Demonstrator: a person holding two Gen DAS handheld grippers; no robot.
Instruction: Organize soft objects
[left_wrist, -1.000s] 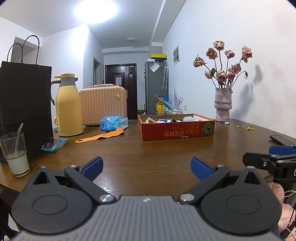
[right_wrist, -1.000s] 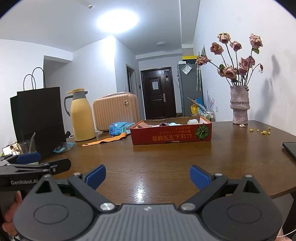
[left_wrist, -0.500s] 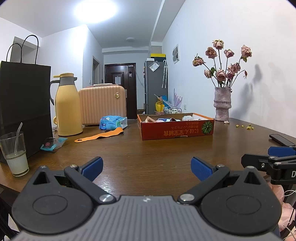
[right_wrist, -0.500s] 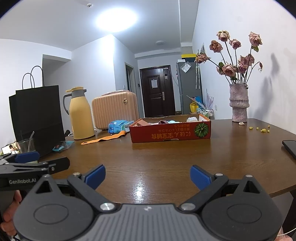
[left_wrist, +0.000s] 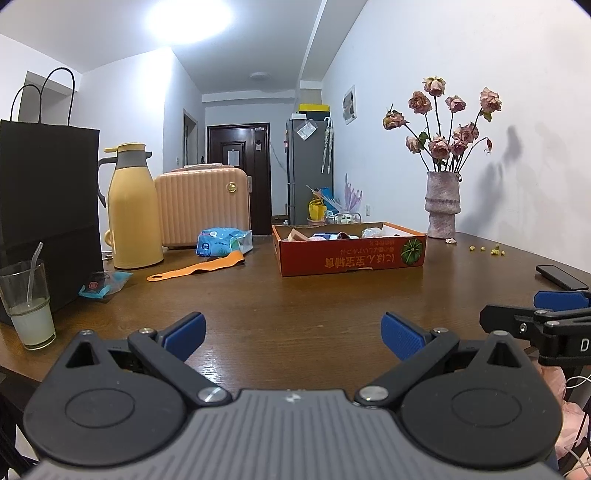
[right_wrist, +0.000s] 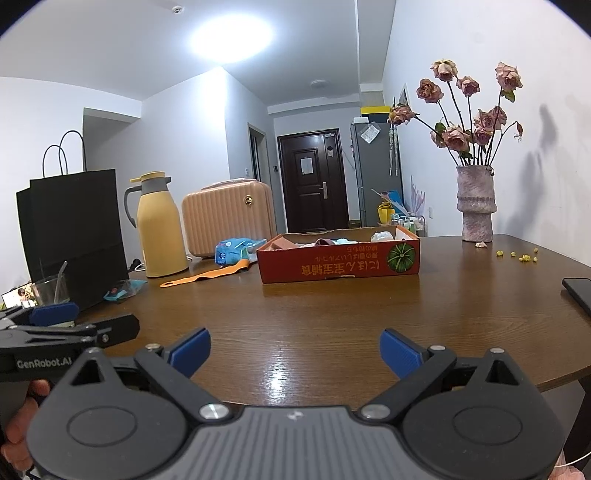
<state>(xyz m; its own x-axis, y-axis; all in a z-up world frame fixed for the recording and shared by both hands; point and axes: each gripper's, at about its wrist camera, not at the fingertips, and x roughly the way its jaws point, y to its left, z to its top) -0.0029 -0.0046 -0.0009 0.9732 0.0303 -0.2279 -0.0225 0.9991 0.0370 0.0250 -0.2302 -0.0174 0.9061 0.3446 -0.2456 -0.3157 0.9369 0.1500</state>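
A red cardboard box (left_wrist: 351, 253) (right_wrist: 338, 264) stands on the far middle of the brown table and holds several soft items. An orange strap (left_wrist: 195, 267) (right_wrist: 207, 275) and a blue tissue pack (left_wrist: 223, 242) (right_wrist: 236, 249) lie left of the box. A small blue packet (left_wrist: 103, 284) (right_wrist: 123, 290) lies by the black bag. My left gripper (left_wrist: 293, 334) is open and empty over the near table edge. My right gripper (right_wrist: 295, 350) is open and empty beside it, to its right.
A black paper bag (left_wrist: 44, 206), a yellow thermos (left_wrist: 133, 206), a peach case (left_wrist: 203, 206) and a glass with a straw (left_wrist: 27, 302) stand at the left. A vase of dried roses (left_wrist: 443, 199) and a phone (left_wrist: 561, 277) are at the right.
Both grippers have shifted only slightly; the view has dipped a little. Both stay open and empty.
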